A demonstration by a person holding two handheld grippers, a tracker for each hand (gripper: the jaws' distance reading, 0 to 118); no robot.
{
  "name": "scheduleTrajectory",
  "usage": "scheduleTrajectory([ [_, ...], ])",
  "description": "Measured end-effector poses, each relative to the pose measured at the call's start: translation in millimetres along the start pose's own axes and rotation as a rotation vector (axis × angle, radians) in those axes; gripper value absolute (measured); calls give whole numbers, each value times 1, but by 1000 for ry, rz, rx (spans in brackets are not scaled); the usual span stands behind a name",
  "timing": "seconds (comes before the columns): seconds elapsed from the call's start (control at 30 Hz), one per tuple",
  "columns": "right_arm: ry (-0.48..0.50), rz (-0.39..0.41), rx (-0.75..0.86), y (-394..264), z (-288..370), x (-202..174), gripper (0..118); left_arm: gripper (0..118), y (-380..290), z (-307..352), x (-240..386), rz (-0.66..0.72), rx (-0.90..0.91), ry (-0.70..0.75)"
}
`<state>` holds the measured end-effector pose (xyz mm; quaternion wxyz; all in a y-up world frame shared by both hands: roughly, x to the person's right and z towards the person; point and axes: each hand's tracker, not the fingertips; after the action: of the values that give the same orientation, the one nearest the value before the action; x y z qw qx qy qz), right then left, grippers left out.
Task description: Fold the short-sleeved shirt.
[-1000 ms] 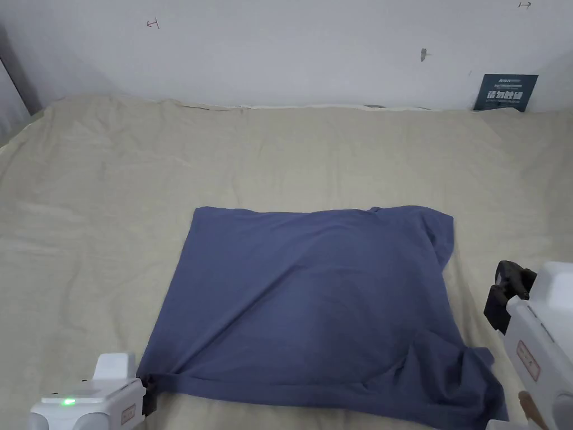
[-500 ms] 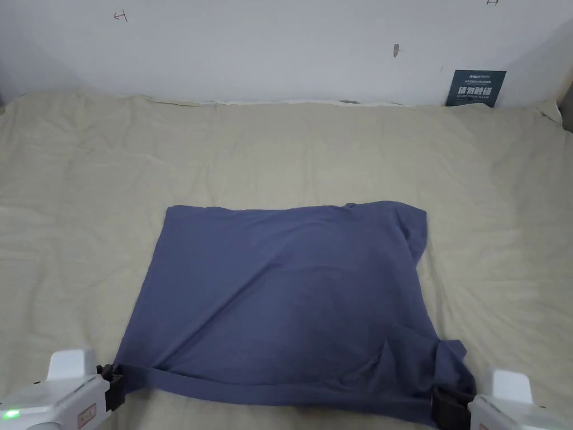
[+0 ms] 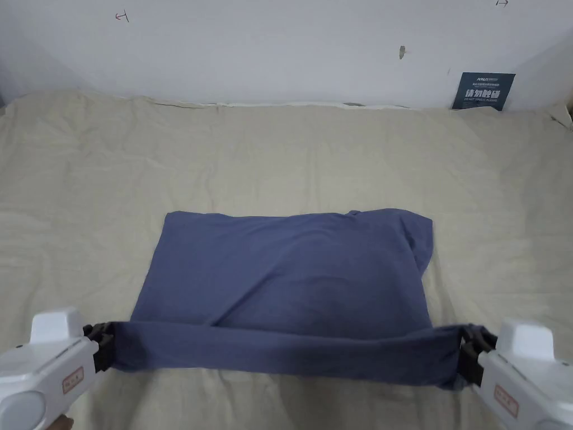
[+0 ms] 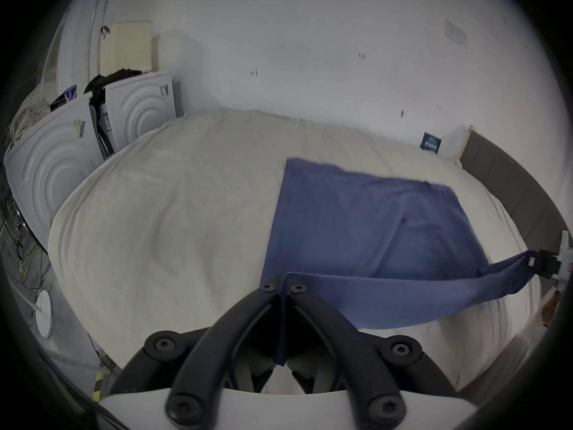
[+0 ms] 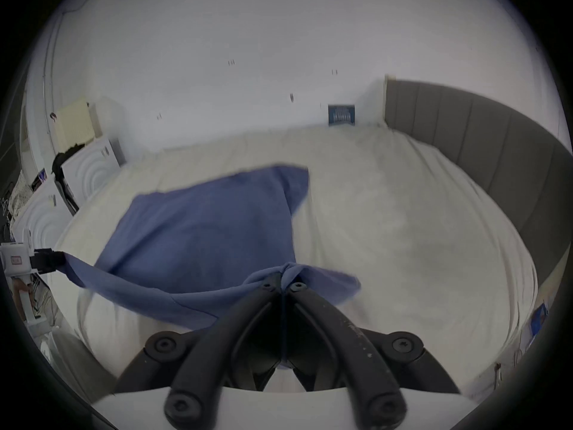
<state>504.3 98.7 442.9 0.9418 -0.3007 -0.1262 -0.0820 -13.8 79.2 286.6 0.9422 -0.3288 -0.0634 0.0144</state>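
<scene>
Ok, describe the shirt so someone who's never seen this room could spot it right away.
Start at the wide beige bed under the white wall. The shirt lies mid-bed toward the near side, its near edge lifted between the left gripper and right gripper. It is the one dark blue cloth there.

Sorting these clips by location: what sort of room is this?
Probably a bedroom: the blue shirt lies on a bed sheet, with a padded headboard at one side.

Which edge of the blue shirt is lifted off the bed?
The near edge of the blue cotton shirt, stretched between left gripper and right gripper; the far edge lies flat.
</scene>
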Motion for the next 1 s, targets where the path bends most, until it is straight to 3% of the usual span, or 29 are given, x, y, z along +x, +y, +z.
scheduleTrajectory([
  [0.23, -22, 40, 6, 55, -75, -8, 4, 2, 53, -59, 18, -21, 16, 21],
  [0.57, -82, 35, -272, 36, -204, 2, 4, 2, 47, -177, 33, -143, -237, 79],
  [0.8, -81, -9, -307, 32, -210, -1, 5, 4, 51, -175, 42, -146, -285, 93],
  [0.83, -79, -11, -303, 37, -203, -1, 11, 12, 55, -169, 42, -135, -282, 87],
  [0.9, -60, -29, -226, 48, -183, -3, 42, 72, 64, -155, 45, -85, -255, 58],
  [0.93, -56, -36, -174, 55, -168, -5, 62, 95, 72, -138, 50, -60, -211, 31],
  [0.97, -51, -38, -123, 61, -154, -7, 86, 113, 77, -123, 53, -48, -153, 10],
  [1.0, -47, -46, -65, 68, -137, -8, 100, 116, 82, -106, 56, -38, -92, -1],
])
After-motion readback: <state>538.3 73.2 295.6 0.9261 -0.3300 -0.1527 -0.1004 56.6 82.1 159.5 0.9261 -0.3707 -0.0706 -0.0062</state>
